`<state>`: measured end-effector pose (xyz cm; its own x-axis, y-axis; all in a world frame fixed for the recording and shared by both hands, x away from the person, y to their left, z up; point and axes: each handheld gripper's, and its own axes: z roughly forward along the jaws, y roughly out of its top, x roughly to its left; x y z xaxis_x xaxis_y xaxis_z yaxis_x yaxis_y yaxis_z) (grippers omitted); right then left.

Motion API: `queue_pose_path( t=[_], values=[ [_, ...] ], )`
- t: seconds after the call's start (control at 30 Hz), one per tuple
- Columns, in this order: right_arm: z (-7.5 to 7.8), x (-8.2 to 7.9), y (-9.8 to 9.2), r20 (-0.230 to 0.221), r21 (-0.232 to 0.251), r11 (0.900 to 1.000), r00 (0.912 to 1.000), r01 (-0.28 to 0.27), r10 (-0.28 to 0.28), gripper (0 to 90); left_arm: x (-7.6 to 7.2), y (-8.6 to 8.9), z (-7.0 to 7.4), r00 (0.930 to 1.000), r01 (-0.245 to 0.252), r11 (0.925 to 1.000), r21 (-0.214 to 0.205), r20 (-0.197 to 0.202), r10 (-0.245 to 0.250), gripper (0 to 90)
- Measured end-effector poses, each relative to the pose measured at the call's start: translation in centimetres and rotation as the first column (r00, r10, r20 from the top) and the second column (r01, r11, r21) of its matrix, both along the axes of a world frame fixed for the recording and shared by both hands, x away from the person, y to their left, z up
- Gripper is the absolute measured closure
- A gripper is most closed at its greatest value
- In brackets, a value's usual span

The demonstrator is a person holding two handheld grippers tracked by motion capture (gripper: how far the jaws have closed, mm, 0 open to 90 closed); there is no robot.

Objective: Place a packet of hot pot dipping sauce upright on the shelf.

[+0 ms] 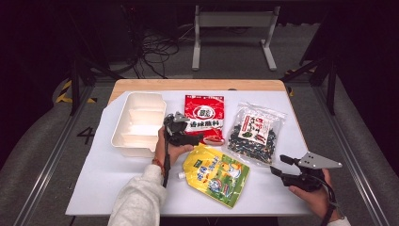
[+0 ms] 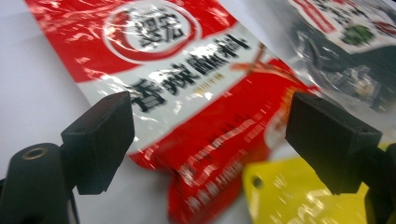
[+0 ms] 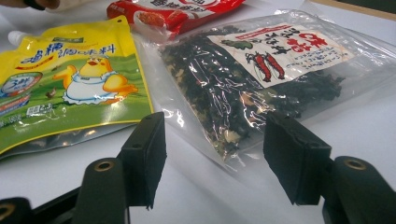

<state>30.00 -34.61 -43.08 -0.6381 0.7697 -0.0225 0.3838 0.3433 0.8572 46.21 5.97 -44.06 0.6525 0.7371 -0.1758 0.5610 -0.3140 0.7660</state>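
Observation:
My left gripper [image 1: 190,136] hovers open over the lower end of a red and white seasoning packet [image 1: 203,117], held by a hand in a white sleeve. In the left gripper view its jaws [image 2: 210,140] stand wide apart with the red packet [image 2: 187,93] lying flat beyond them, untouched. My right gripper [image 1: 278,165] is open at the table's right front. Its jaws [image 3: 212,158] face the near corner of a clear bag of dark dried spices [image 3: 261,79], without touching it. A yellow spouted pouch [image 1: 216,174] lies between the two hands.
A white plastic tray [image 1: 139,125] with compartments stands at the left. The clear bag [image 1: 254,132] lies right of the red packet. Everything rests on a white sheet [image 1: 103,174] over a wooden table. Dark floor, cables and a metal stand lie beyond the far edge.

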Motion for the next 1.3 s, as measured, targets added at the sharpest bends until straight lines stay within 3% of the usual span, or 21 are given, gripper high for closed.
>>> queue_pose_path(
  t=[0.03, 0.07, 0.1, 0.2, 0.27, 0.37, 0.43, 0.47, 0.5, 0.63, 0.67, 0.73, 0.87, 1.07, 1.17, 1.2, 1.3],
  values=[
    [0.0, 0.0, 0.0, 0.000, -0.001, 1.0000, 1.0000, 0.000, 0.000, 39.0, 0.6, -0.1, -0.2, 0.9994, -0.023, 0.9997, -0.006, -0.024, 0.023, 15.4],
    [0.0, -0.1, -0.1, 0.002, 0.003, 1.0000, 1.0000, 0.003, -0.003, 38.8, 0.9, -0.1, -0.3, 0.9990, -0.039, 0.9992, 0.004, -0.022, 0.039, 15.5],
    [0.1, -0.1, -0.2, 0.002, 0.004, 1.0000, 1.0000, 0.004, -0.004, 38.7, 1.5, -0.1, -0.5, 0.9982, -0.052, 0.9982, 0.031, -0.029, 0.053, 15.6],
    [0.0, -0.3, -0.3, 0.002, 0.006, 1.0000, 1.0000, 0.004, -0.004, 38.5, 2.5, 0.2, -0.9, 0.9946, -0.084, 0.9964, 0.013, -0.061, 0.084, 15.1],
    [-0.1, -0.3, -0.3, -0.003, 0.000, 1.0000, 1.0000, 0.004, -0.004, 38.3, 3.1, 0.0, -1.2, 0.9920, -0.087, 0.9959, 0.026, -0.089, 0.089, 15.0],
    [-0.1, -0.3, -0.2, -0.003, -0.011, 0.9999, 1.0000, -0.001, 0.001, 38.0, 3.5, -0.4, -1.6, 0.9898, -0.100, 0.9943, 0.038, -0.099, 0.103, 13.3],
    [-0.1, -0.4, -0.1, -0.001, -0.015, 0.9999, 1.0000, -0.005, 0.005, 37.9, 3.9, -0.2, -1.8, 0.9874, -0.108, 0.9939, 0.025, -0.114, 0.110, 14.0],
    [-0.1, -0.4, -0.1, 0.000, -0.016, 0.9998, 1.0000, -0.006, 0.006, 37.9, 4.1, 0.1, -1.9, 0.9842, -0.129, 0.9916, -0.013, -0.124, 0.126, 13.9],
    [-0.1, -0.4, -0.1, -0.001, -0.017, 0.9998, 1.0000, -0.006, 0.006, 37.6, 4.2, 0.3, -1.9, 0.9812, -0.150, 0.9884, -0.023, -0.126, 0.146, 15.0],
    [-0.2, -0.3, 0.0, -0.011, -0.018, 0.9998, 0.9999, -0.005, 0.005, 37.0, 4.5, 0.1, -1.9, 0.9794, -0.155, 0.9872, -0.036, -0.136, 0.149, 13.3],
    [-0.3, -0.3, 0.0, -0.011, -0.018, 0.9998, 0.9999, -0.007, 0.007, 37.0, 4.5, 0.1, -2.0, 0.9780, -0.161, 0.9853, -0.057, -0.143, 0.152, 13.9],
    [-0.2, -0.3, 0.0, -0.012, -0.017, 0.9998, 0.9999, -0.011, 0.011, 36.8, 4.5, 0.3, -2.0, 0.9776, -0.156, 0.9830, -0.097, -0.158, 0.139, 20.6],
    [-0.2, -0.3, -0.1, -0.018, -0.003, 0.9999, 0.9998, -0.012, 0.012, 36.5, 4.5, 0.2, -2.0, 0.9789, -0.132, 0.9839, -0.120, -0.172, 0.110, 29.6],
    [-0.3, -0.1, -0.4, -0.033, 0.019, 0.9998, 0.9994, -0.009, 0.009, 36.3, 4.3, -0.1, -2.1, 0.9866, -0.083, 0.9920, -0.095, -0.148, 0.069, 65.8],
    [-0.3, -0.1, -0.4, -0.033, 0.013, 0.9999, 0.9994, -0.011, 0.011, 36.0, 4.2, -0.1, -1.9, 0.9929, -0.042, 0.9954, -0.086, -0.115, 0.032, 84.9],
    [-0.3, -0.1, -0.4, -0.033, 0.014, 0.9998, 0.9994, -0.011, 0.011, 36.0, 4.2, -0.2, -1.8, 0.9943, -0.032, 0.9967, -0.075, -0.104, 0.024, 89.2],
    [-0.3, -0.1, -0.5, -0.033, 0.014, 0.9998, 0.9994, -0.011, 0.012, 35.8, 4.0, -0.2, -1.4, 0.9967, 0.006, 0.9972, -0.075, -0.080, -0.012, 89.7]
  ],
)
